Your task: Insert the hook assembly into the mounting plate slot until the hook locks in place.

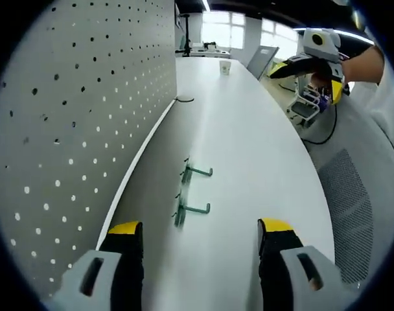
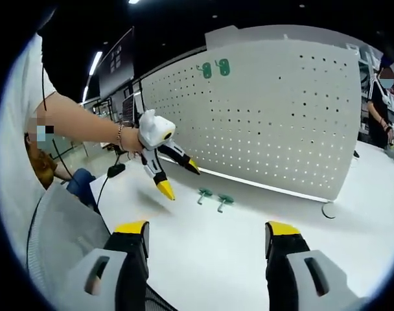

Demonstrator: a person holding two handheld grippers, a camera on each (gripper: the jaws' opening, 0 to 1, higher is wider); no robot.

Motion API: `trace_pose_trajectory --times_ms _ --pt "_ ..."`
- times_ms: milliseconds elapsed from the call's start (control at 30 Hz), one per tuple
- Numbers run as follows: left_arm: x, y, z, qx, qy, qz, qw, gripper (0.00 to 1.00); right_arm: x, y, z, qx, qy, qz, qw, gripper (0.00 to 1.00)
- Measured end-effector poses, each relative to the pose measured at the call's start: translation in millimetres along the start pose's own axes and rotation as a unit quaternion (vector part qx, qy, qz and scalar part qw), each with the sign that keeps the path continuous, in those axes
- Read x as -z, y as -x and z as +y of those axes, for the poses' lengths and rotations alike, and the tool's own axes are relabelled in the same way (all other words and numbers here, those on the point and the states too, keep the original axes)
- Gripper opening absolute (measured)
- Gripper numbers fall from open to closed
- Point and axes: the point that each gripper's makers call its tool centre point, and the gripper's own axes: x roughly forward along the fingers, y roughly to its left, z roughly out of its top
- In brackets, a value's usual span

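Observation:
Two green hook assemblies lie side by side on the white table, a little out from the foot of the pegboard: the nearer hook (image 1: 192,210) (image 2: 224,202) and the farther hook (image 1: 197,172) (image 2: 205,194). The grey pegboard mounting plate (image 1: 74,116) (image 2: 275,116) stands upright along the table's edge. My left gripper (image 1: 200,228) is open and empty, just short of the nearer hook; in the right gripper view a hand holds it (image 2: 177,176) above the table, left of the hooks. My right gripper (image 2: 207,229) is open, empty and well back from the hooks; it (image 1: 317,65) hangs off the table's far side.
Two green pieces (image 2: 214,68) sit near the pegboard's top edge. A paper cup (image 1: 225,67) stands far down the table, and a round disc (image 2: 328,209) lies by the board's end. A mesh chair back (image 1: 352,207) is beside the table. A person (image 2: 382,103) stands at the right.

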Motion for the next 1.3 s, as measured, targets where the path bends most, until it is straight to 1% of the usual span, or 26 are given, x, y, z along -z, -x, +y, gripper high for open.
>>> trace_pose_trajectory --times_ms 267,433,500,533,600,733,833,967,1100,1167,1200,1233,1300 --pt "-1.1 -11 -0.2 0.016 -0.020 0.018 0.9995 0.74 1.9 3 -1 0.004 -0.005 0.002 1.0000 0.70" --pt "4.0 -19 2.4 0.024 -0.025 0.031 0.9989 0.74 1.7 6 -1 0.007 -0.007 0.002 1.0000 0.69" --pt "6.5 -19 6.1 0.018 -0.032 0.036 0.9987 0.73 1.1 7 -3 0.009 -0.008 -0.001 0.9999 0.68" --pt "7.7 -20 6.9 0.019 -0.029 0.039 0.9987 0.72 0.6 8 -3 0.011 -0.007 -0.002 0.9999 0.68" --pt "8.8 -20 5.9 0.023 -0.028 0.039 0.9986 0.71 0.4 10 -4 0.013 -0.008 -0.003 0.9999 0.67" --pt "17.0 -25 5.4 0.032 -0.026 0.053 0.9978 0.70 1.2 12 -5 0.017 -0.011 -0.005 0.9998 0.65" --pt "18.9 -28 4.2 0.036 -0.026 0.058 0.9974 0.68 1.8 14 -5 0.019 -0.014 -0.006 0.9997 0.65" --pt "20.2 -30 5.8 0.032 -0.027 0.061 0.9972 0.66 0.1 17 -13 0.027 -0.018 -0.011 0.9994 0.65" --pt "17.4 -32 7.7 0.028 -0.030 0.059 0.9974 0.64 -1.6 20 -19 0.033 -0.023 -0.014 0.9991 0.63" --pt "19.2 -32 8.6 0.017 -0.045 0.064 0.9968 0.61 -1.0 21 -22 0.036 -0.027 -0.015 0.9989 0.62" --pt "18.7 -32 7.7 0.019 -0.047 0.061 0.9969 0.61 -1.8 22 -23 0.038 -0.031 -0.018 0.9986 0.62" --pt "17.9 -33 8.2 0.017 -0.037 0.057 0.9976 0.61 -2.2 22 -24 0.039 -0.035 -0.021 0.9984 0.62" --pt "17.1 -32 9.9 0.013 -0.034 0.055 0.9978 0.59 -1.5 22 -24 0.039 -0.035 -0.020 0.9984 0.61"
